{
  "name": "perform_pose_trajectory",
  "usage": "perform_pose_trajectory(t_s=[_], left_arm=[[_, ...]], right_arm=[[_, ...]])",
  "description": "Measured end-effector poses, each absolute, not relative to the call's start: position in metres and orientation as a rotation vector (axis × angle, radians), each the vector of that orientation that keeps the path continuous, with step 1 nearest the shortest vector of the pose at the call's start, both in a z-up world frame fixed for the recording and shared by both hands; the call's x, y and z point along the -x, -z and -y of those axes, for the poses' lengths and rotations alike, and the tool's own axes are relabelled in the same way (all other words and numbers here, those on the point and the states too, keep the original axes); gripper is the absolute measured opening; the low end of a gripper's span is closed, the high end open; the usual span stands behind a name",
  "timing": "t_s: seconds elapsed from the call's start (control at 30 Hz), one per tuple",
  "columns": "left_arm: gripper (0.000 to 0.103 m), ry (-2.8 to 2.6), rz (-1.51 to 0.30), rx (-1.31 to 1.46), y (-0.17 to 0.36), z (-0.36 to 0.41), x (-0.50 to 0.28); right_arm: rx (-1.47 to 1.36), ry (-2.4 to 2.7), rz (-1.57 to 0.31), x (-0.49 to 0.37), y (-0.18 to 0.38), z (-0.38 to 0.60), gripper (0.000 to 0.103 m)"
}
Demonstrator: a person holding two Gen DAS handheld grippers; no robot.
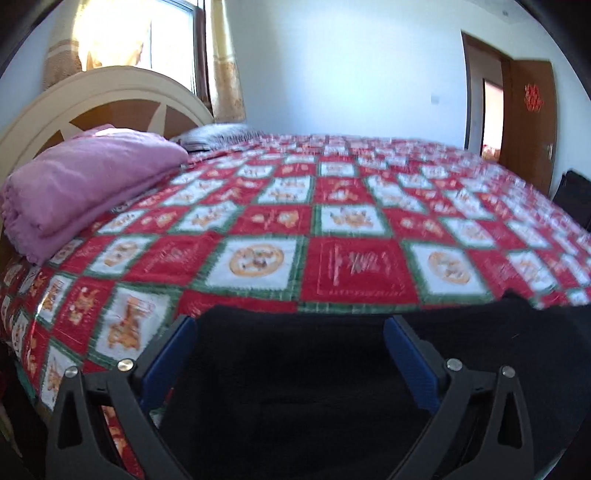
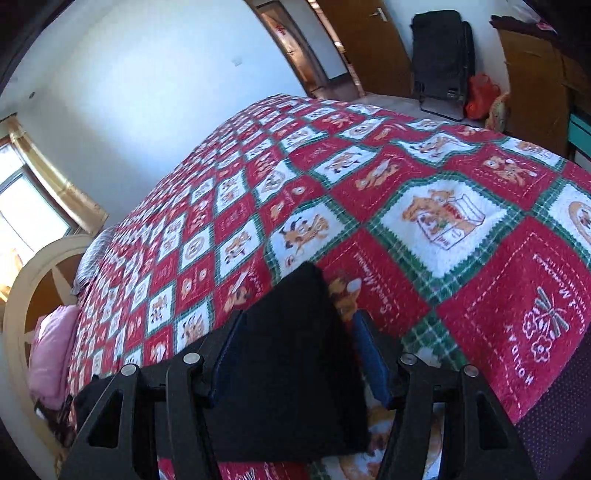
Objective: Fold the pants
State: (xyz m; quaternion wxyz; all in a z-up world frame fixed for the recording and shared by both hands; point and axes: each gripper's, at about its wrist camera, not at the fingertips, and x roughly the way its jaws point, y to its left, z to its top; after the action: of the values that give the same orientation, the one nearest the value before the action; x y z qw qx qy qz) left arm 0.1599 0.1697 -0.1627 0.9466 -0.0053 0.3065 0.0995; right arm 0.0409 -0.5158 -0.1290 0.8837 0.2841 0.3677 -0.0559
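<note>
A bed (image 1: 332, 221) is covered by a red, white and green checked quilt (image 2: 424, 206) printed with cartoon figures. At the head of the bed a cream, arched headboard (image 1: 110, 88) with brown panels is seen, and a folded pink blanket (image 1: 81, 184) is laid just before it. Behind the headboard a bright window (image 1: 147, 33) is flanked by gold curtains (image 1: 225, 74). The walls (image 1: 351, 66) are painted pale. Beyond the foot of the bed a brown wooden door (image 1: 532, 122) stands open. Near that door a black bag (image 2: 441, 55) and something orange-red (image 2: 480, 96) are set on the floor.
</note>
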Motion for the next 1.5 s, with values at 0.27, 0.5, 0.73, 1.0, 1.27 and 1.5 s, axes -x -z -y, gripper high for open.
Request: perform_pose_trajectory(t_s=[0.27, 0.5, 0.73, 1.0, 1.27, 1.5], left_arm=[[0.103, -0.302, -0.674, 0.086, 0.175, -0.192, -0.152], [0.103, -0.274, -0.695, 0.166, 0.181, -0.207, -0.142], [0.103, -0.275, -0.696, 0.133, 0.175, -0.207, -0.129], [0.103, -0.385, -0.601, 0.064, 0.143, -0.234, -0.101], [0.103, -0.374, -0.645, 0.052, 0.182, -0.238, -0.108], [0.103, -0.397, -0.588, 0.14, 0.149, -0.246, -0.095]], right_arm=[[-0.513, 0.071, -0.817, -0.039, 0.132, 0.509, 0.043], [-0.491, 0.164, -0.742, -0.031, 0.126, 0.517, 0.009], [-0.562, 0.097, -0.766, -0.029, 0.138, 0.533, 0.02], [-0.635, 0.225, -0.629, -0.001, 0.12, 0.547, 0.056], [-0.641, 0.215, -0.582, 0.003, 0.111, 0.529, 0.056], [-0.706, 0.232, -0.576, 0.018, 0.115, 0.536, 0.056]])
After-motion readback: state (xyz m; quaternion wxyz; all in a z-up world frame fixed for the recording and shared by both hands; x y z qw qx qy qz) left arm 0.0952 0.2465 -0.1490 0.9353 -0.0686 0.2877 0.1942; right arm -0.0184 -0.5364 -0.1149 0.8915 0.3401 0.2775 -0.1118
